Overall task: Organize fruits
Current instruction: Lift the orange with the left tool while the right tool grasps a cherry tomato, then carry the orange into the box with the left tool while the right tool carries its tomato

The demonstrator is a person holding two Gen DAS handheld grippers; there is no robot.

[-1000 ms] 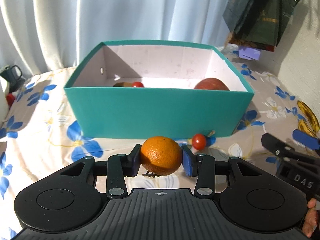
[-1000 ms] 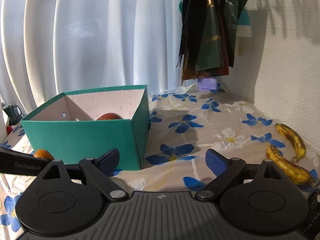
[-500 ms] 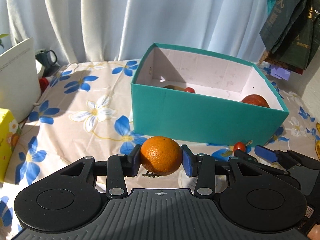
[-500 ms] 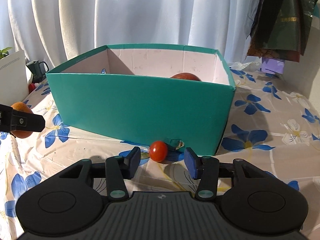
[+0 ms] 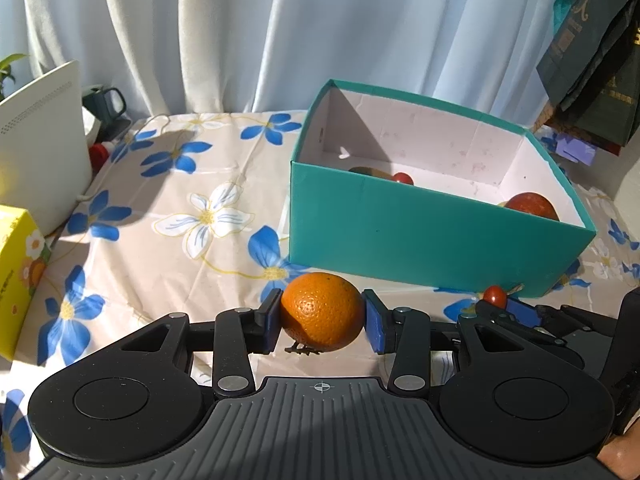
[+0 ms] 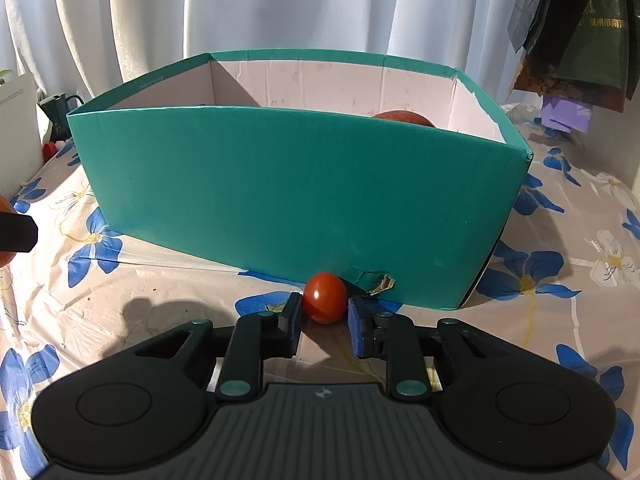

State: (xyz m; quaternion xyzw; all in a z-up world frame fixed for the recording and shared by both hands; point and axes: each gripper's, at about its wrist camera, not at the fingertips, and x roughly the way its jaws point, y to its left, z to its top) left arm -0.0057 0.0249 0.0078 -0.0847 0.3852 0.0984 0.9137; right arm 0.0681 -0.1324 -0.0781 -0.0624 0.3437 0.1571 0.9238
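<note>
My left gripper [image 5: 322,322] is shut on an orange [image 5: 322,314], held above the floral cloth in front of the teal box's [image 5: 420,236] left corner. In the right wrist view, a cherry tomato [image 6: 325,298] lies on the cloth against the box's [image 6: 280,184] front wall beside a torn spot. My right gripper [image 6: 324,320] has its jaws closing on the tomato, with the pads against its sides. The left wrist view shows that tomato [image 5: 495,295] at the right gripper's tips. Inside the box lie a red apple [image 5: 530,205] and a small tomato [image 5: 402,178].
A white container [image 5: 40,140], a yellow carton [image 5: 16,272] and a dark mug [image 5: 106,104] stand at the left. Dark bags [image 5: 592,60] hang at the right above a purple item [image 5: 576,148]. Curtains close the back.
My right gripper swung left and down to the cherry tomato and its wide jaws closed around it. The left gripper moved left with the orange still held.
</note>
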